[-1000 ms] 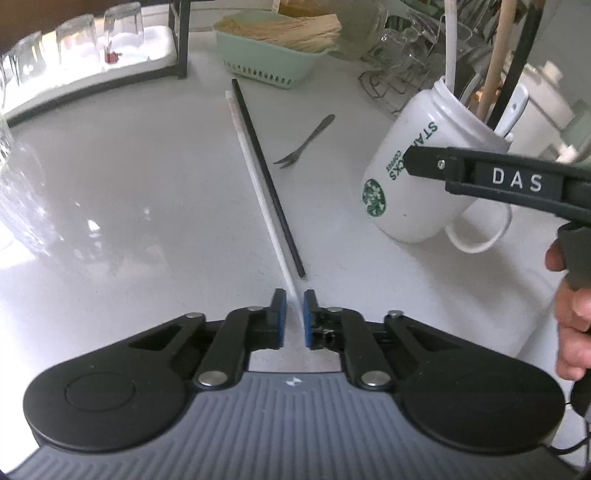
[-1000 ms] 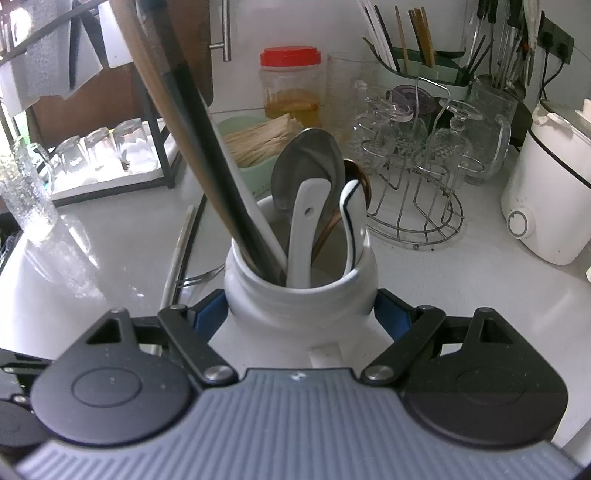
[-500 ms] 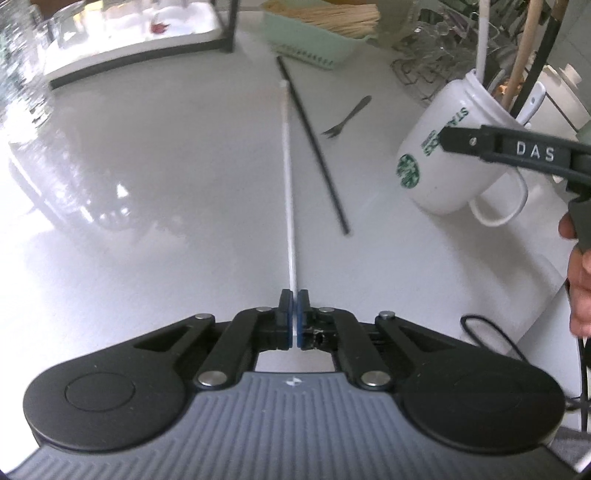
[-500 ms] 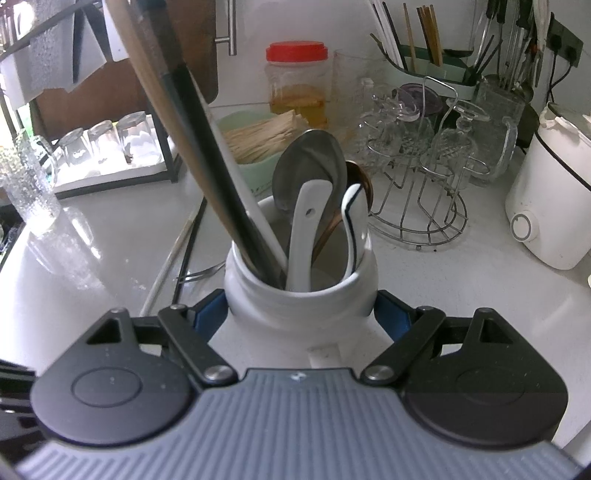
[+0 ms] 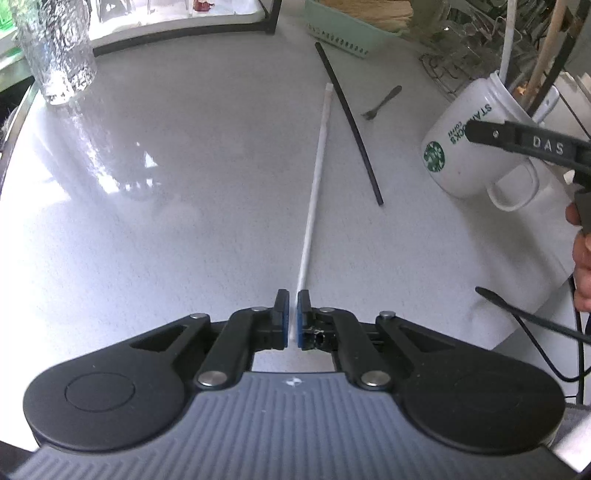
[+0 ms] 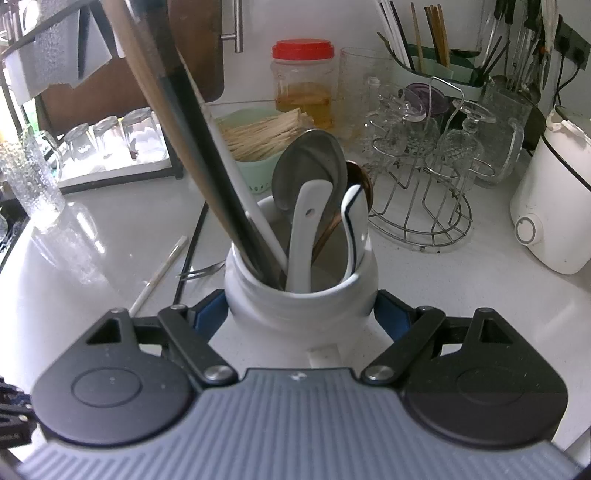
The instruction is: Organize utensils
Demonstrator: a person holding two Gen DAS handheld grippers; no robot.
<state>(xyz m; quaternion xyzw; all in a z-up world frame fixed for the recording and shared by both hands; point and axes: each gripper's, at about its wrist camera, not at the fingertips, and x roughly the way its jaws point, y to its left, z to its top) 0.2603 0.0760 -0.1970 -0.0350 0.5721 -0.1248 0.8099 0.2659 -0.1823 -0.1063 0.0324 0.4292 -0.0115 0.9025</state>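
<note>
My left gripper is shut on the near end of a long white chopstick, which slants away over the grey counter. To its right lie a black chopstick and a small fork. My right gripper is shut on a white Starbucks mug, its blue pads against both sides. The mug holds spoons, a white chopstick and long dark and wooden handles. From the right wrist view the white chopstick, the black chopstick and the fork show left of the mug.
A green basket of wooden sticks stands at the back. A textured glass is far left, beside a tray of upturned glasses. A wire glass rack, a red-lidded jar and a white appliance crowd the right.
My left gripper closed on the white chopstick and drew it back, so it now lies apart from the black one. The right gripper and mug have not moved.
</note>
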